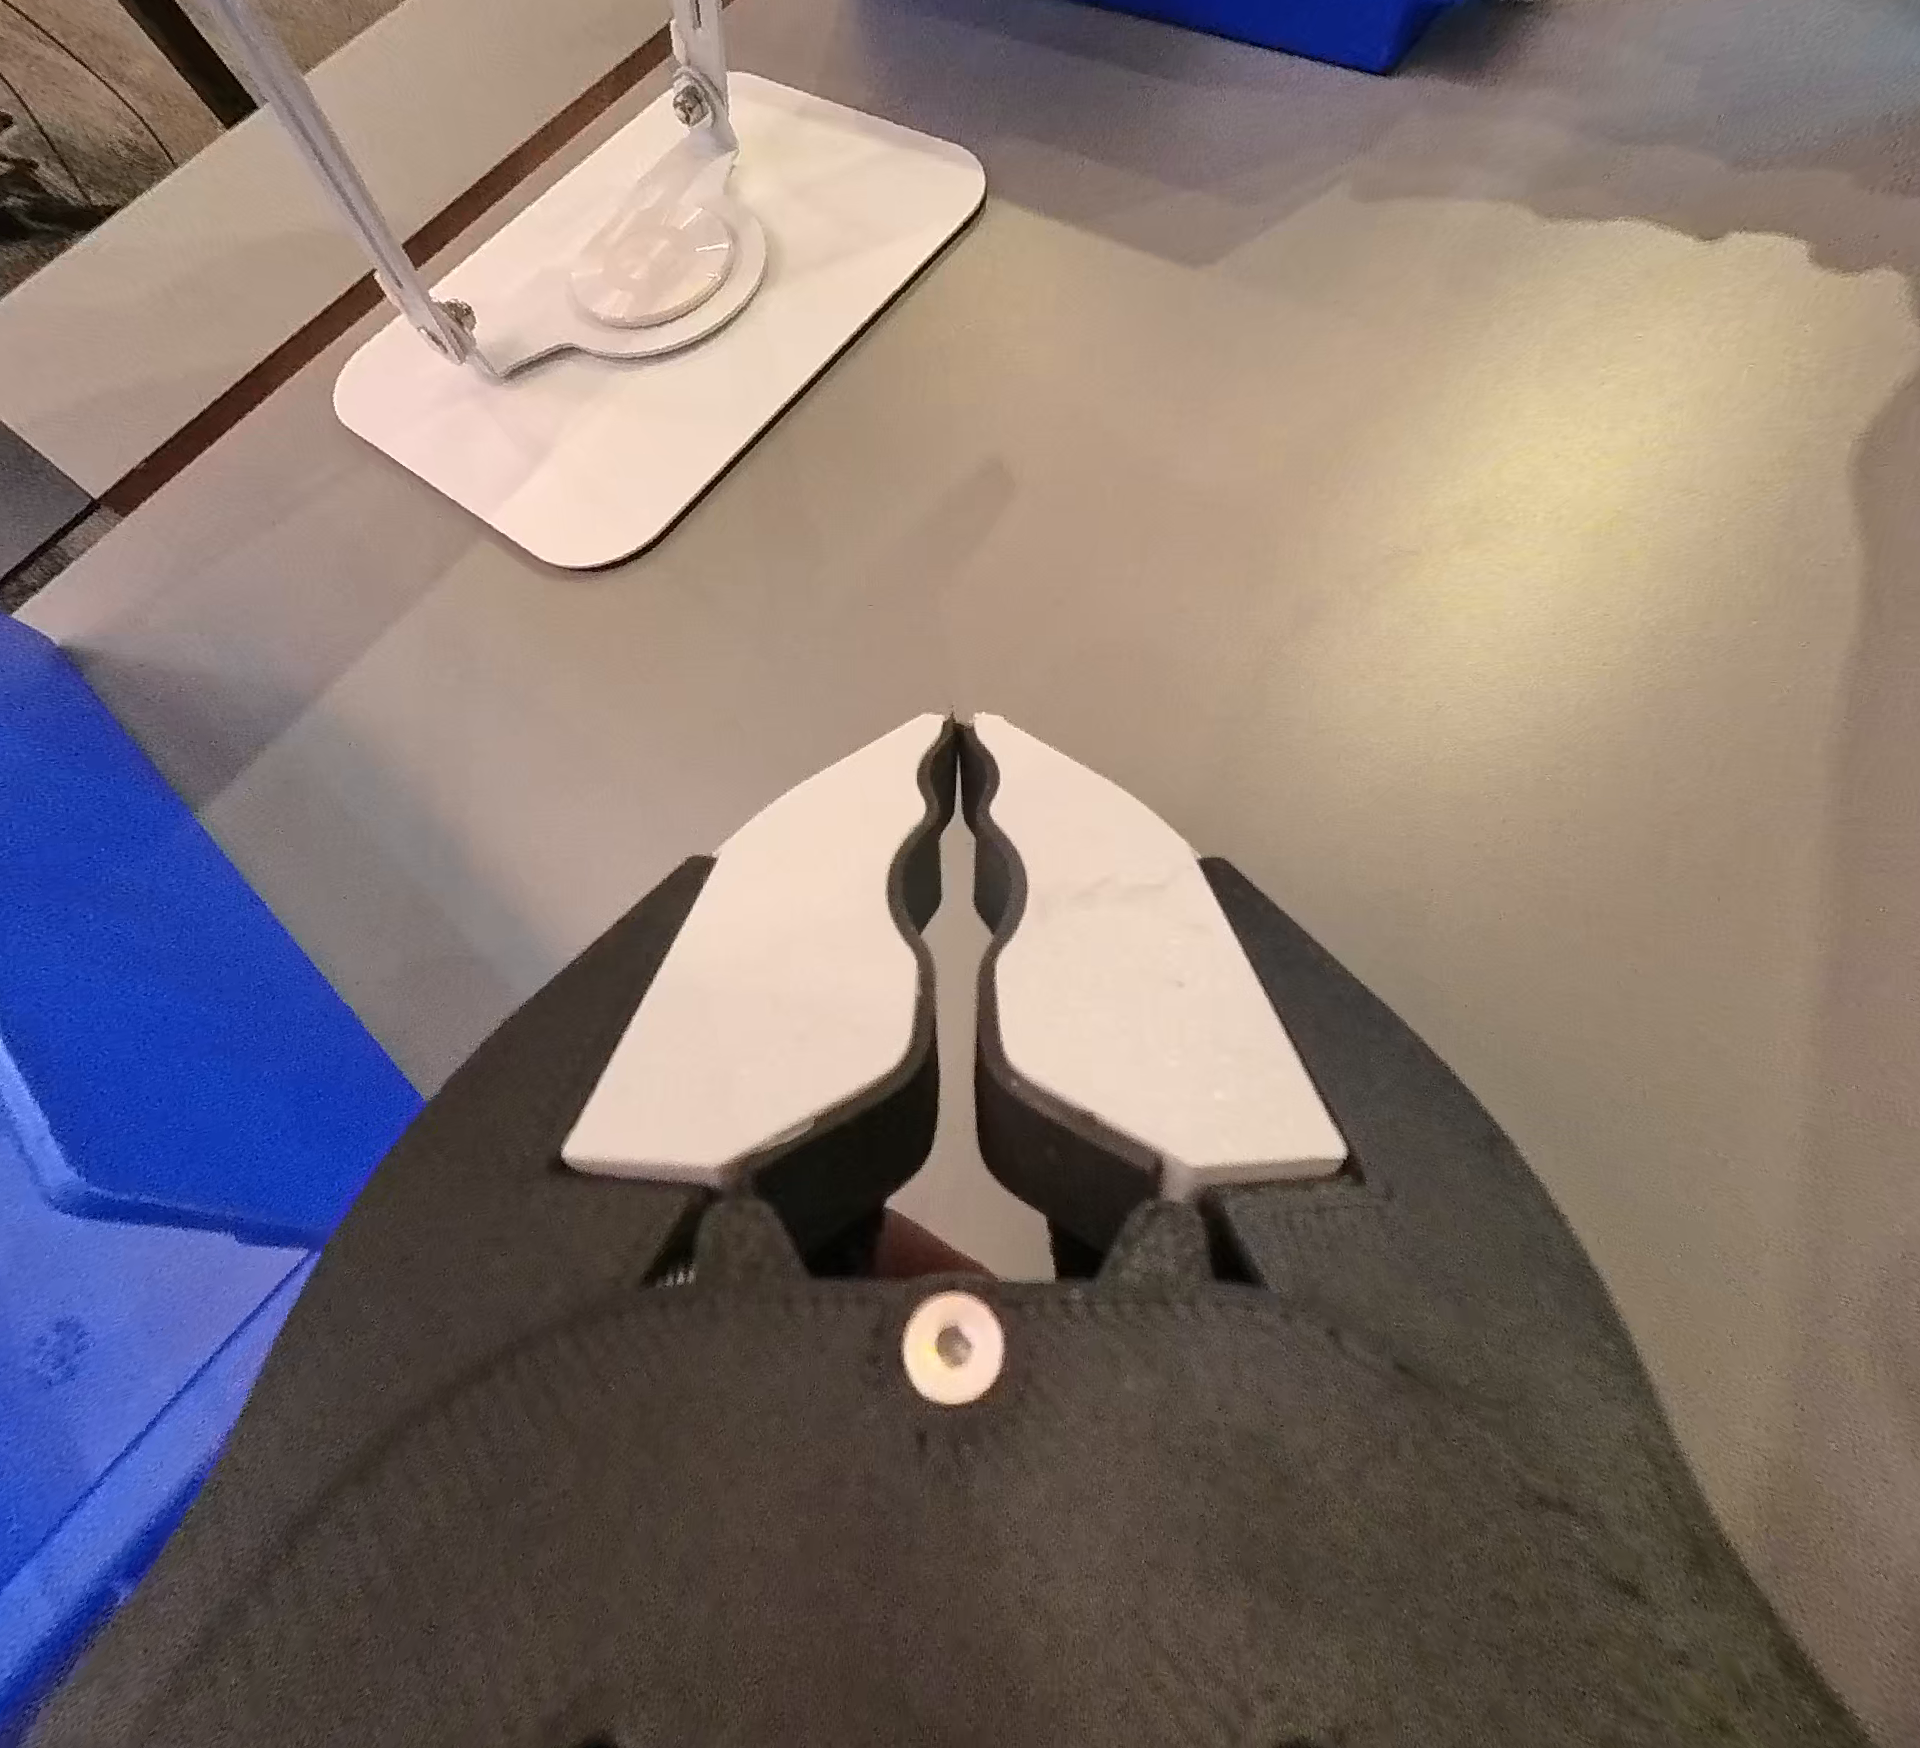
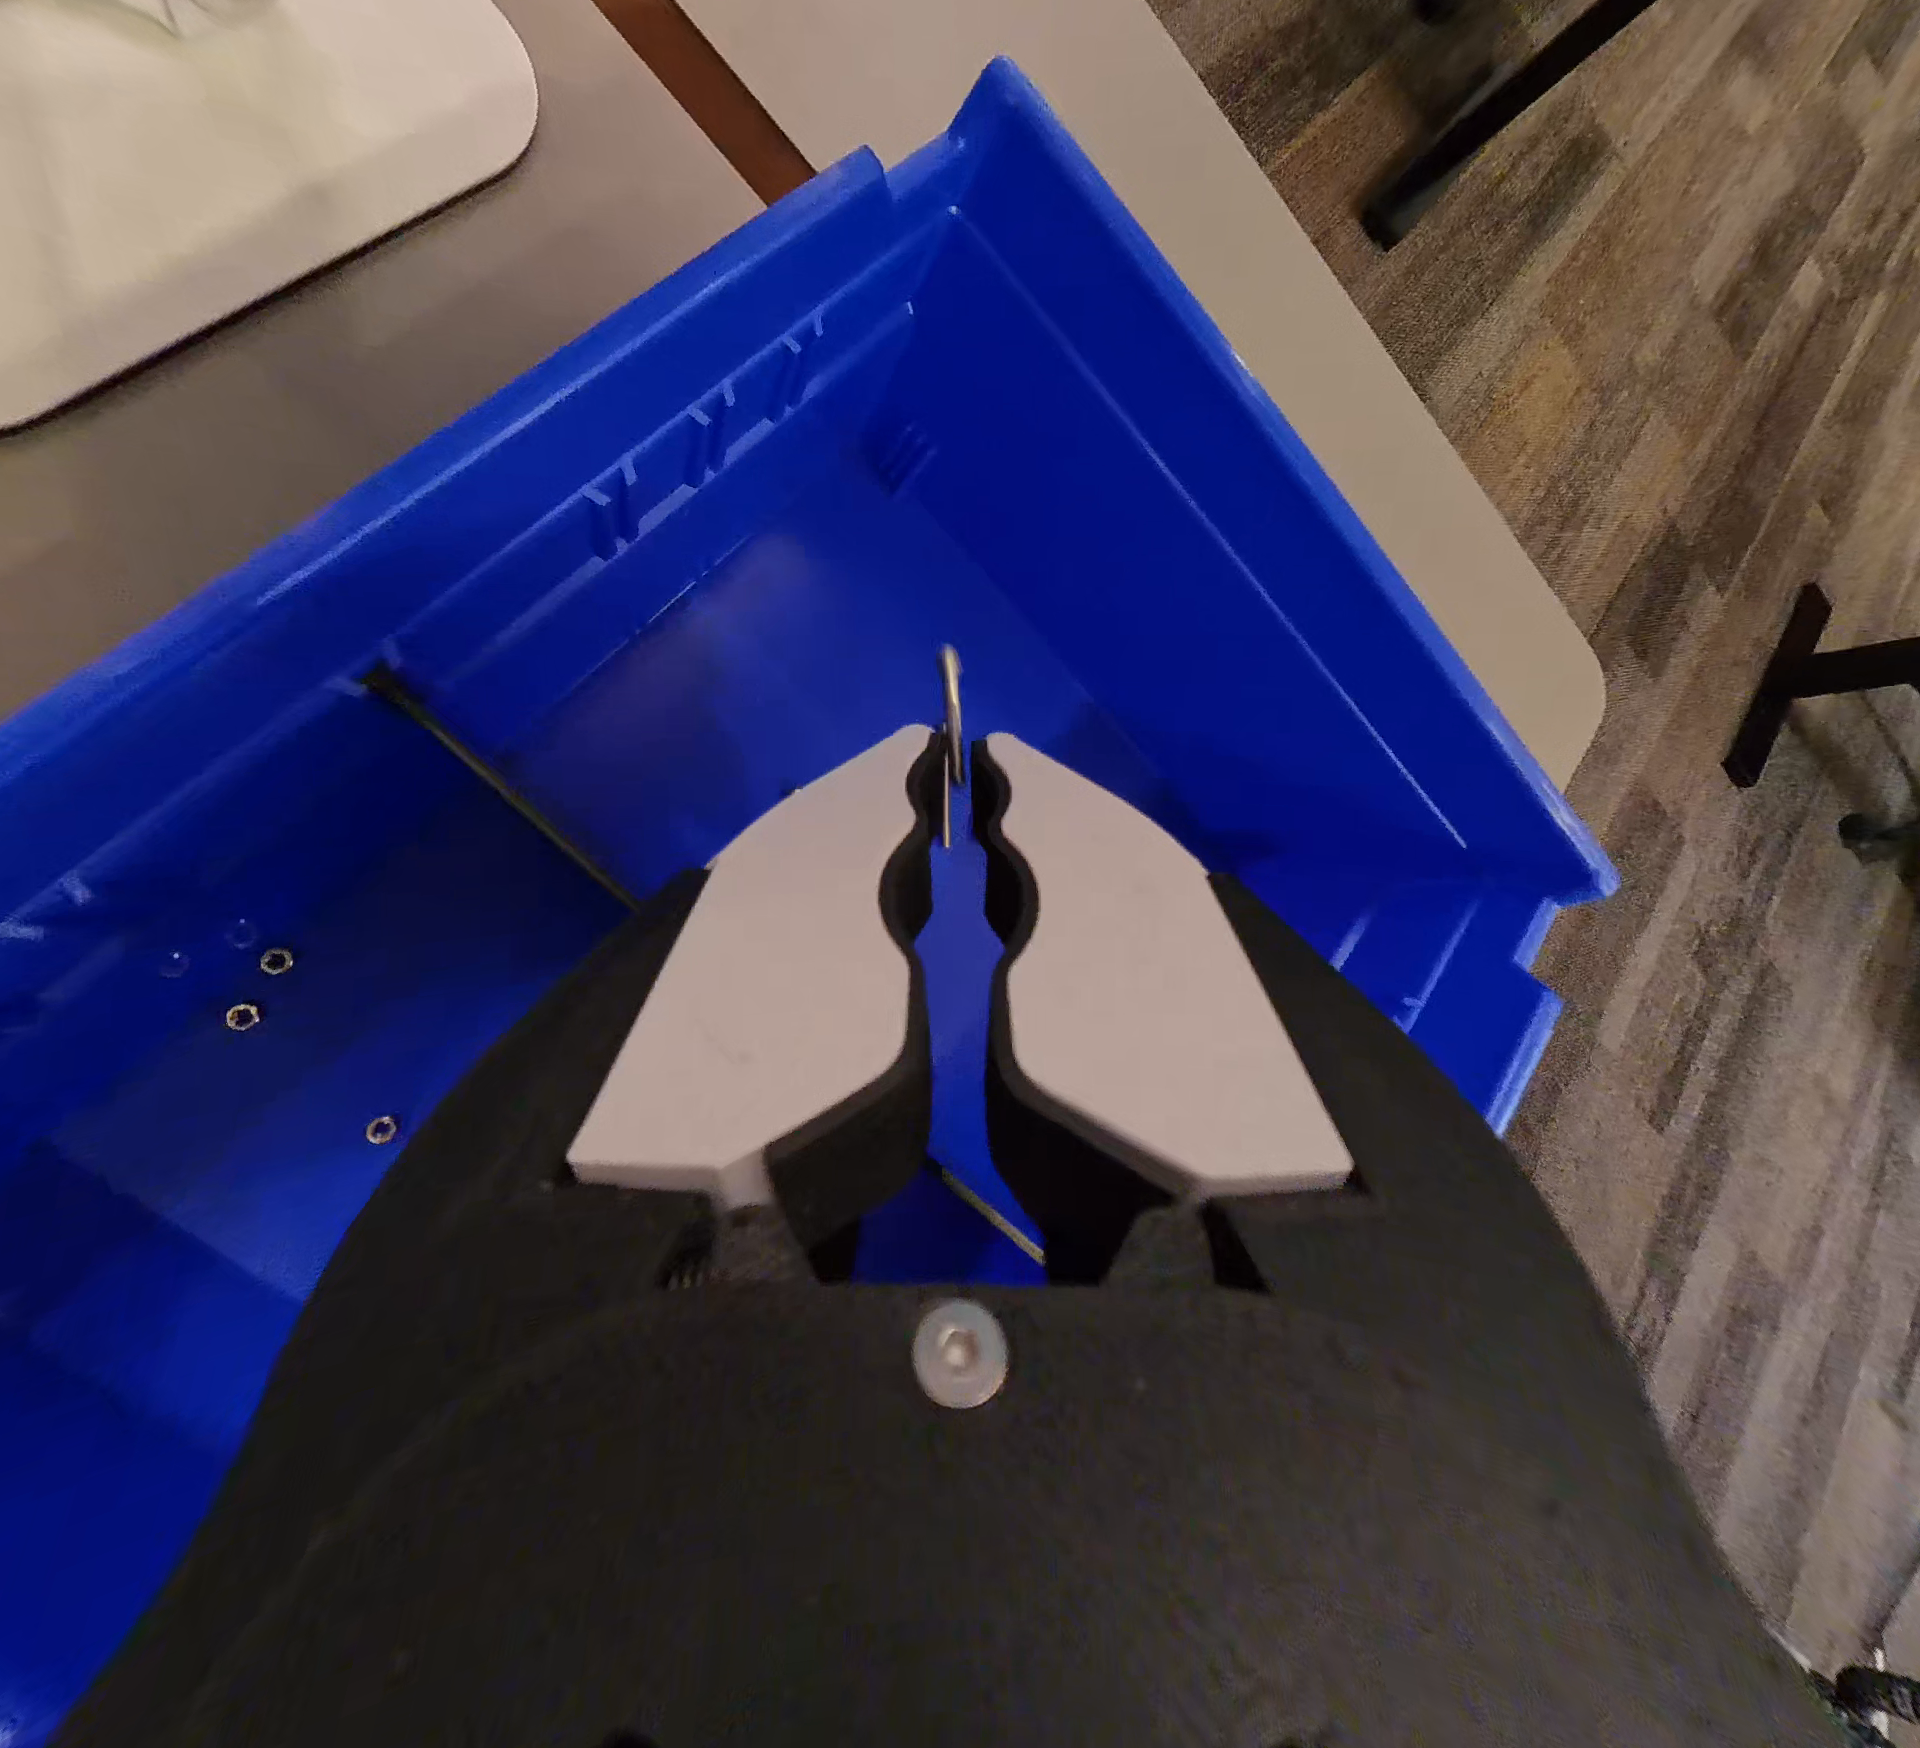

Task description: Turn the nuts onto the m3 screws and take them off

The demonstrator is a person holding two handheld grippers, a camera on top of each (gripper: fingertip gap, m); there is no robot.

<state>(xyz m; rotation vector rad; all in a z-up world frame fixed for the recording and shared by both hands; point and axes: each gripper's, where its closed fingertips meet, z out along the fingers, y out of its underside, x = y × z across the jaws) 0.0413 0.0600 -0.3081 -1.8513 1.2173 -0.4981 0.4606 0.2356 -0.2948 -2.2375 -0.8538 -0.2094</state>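
Seemingly at the pick-up step, the right tongs [image 2: 958, 742] pinch a thin screw [image 2: 950, 711] above the blue bin's [image 2: 1195, 472] far corner, loose nuts [image 2: 241, 1016] on its floor, while the left tongs [image 1: 961, 722], closed and empty over the bare counter [image 1: 1351, 503], must next fetch a nut.

No readable text, labels, numbers or signs anywhere.
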